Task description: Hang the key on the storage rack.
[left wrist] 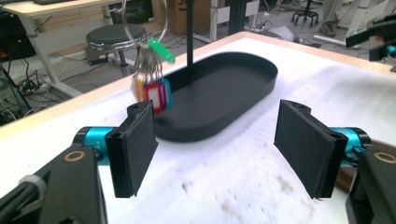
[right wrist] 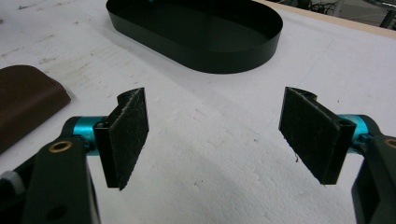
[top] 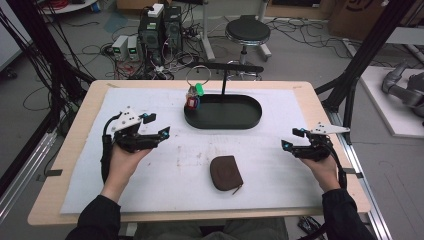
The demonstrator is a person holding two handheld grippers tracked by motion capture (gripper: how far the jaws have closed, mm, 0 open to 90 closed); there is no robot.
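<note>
A bunch of keys (top: 194, 96) with red, blue and green tags hangs on a metal ring from a black stand, over the left end of a black oval tray (top: 223, 112). In the left gripper view the keys (left wrist: 152, 88) dangle just beyond my left jaws, at the tray (left wrist: 219, 93). A brown zip pouch (top: 225, 172) lies on the white mat near the front centre. My left gripper (top: 156, 125) is open at the mat's left. My right gripper (top: 293, 138) is open at the right, with the pouch (right wrist: 23, 102) at its left and the tray (right wrist: 201, 35) ahead.
The white mat (top: 165, 165) covers a wooden table (top: 80, 125). Beyond the far edge stand a round stool (top: 247, 32), computer boxes (top: 160, 30) and tangled cables on the floor. Black frame posts rise at both sides.
</note>
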